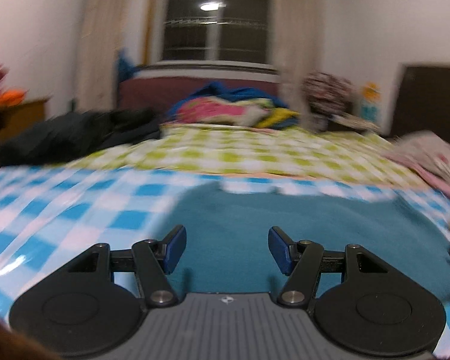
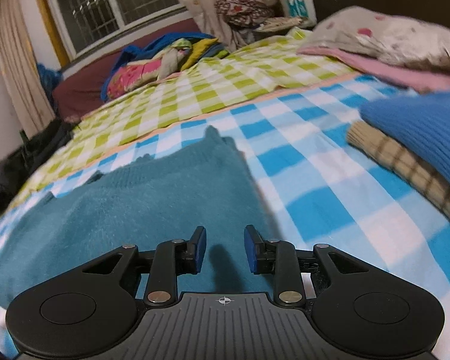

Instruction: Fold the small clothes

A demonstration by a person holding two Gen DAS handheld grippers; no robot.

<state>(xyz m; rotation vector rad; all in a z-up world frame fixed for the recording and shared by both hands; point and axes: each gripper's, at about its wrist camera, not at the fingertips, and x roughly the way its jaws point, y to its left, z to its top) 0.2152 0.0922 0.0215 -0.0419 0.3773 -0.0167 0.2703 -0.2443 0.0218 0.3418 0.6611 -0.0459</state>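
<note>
While both tools hover over the teal garment [image 2: 153, 198] with nothing held, the step in hand appears to be taking hold of its near edge for a fold. The garment lies flat on the blue-checked sheet [image 2: 312, 156] of the bed, a fuzzy knit that probably bunches if only its top layer is pinched. To do this well, each tool should come down at a near corner, slide one finger under the hem and close on the full thickness, and both should then lift together so the fold line stays straight.

The left tool [image 1: 227, 249] points forward along the garment with its jaws spread wide, empty, low over the cloth; whether it touches is unclear through the blur. The right tool [image 2: 225, 249] sits over the garment's right part, near its right edge, jaws parted more narrowly, gripping nothing. A folded stack [image 2: 417, 156], blue knit over plaid, lies to its right, apart from the garment and best left undisturbed.
</note>
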